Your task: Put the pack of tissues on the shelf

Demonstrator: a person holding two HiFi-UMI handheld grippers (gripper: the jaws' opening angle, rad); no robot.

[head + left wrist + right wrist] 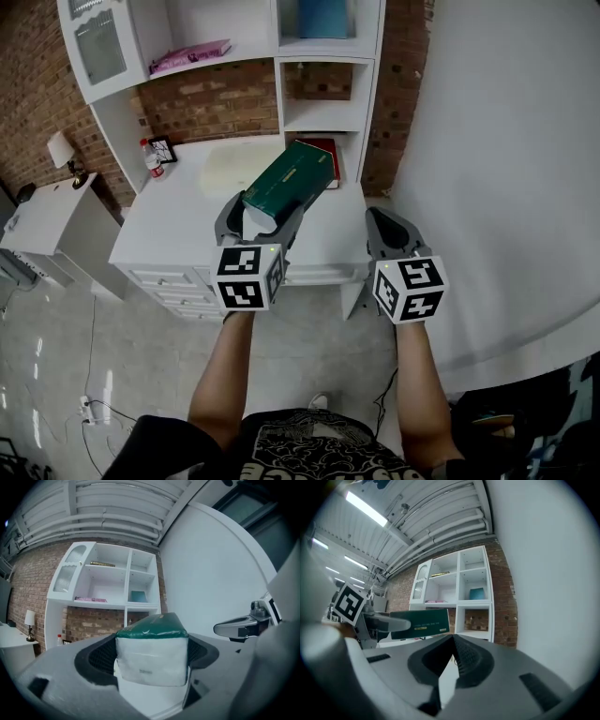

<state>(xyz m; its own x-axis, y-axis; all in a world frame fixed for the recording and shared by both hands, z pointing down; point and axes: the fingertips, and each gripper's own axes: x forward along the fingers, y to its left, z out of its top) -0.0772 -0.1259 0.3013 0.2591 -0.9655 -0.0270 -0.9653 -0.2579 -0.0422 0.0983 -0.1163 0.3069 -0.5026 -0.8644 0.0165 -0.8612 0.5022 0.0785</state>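
Head view: the left hand-held gripper (262,218) is clamped on the near end of the pack of tissues (292,173). The pack is up in the air, tilted over the white counter (178,225), its far end aimed at the shelf (278,94). The right hand-held gripper (390,228) hangs off the counter's right side, carrying nothing.

Left gripper view: the pack (152,656) sits square between both jaws, white end face toward the camera, green top above. That wrapper bulges a little, so it reads as soft and probably light. It should give under a squeeze, so a hold across the short end looks sound, though the long free end could sag or swing.

Right gripper view: jaws pressed together, nothing between them. The pack (423,623) shows off to the left, in front of the shelf's (457,585) open compartments.
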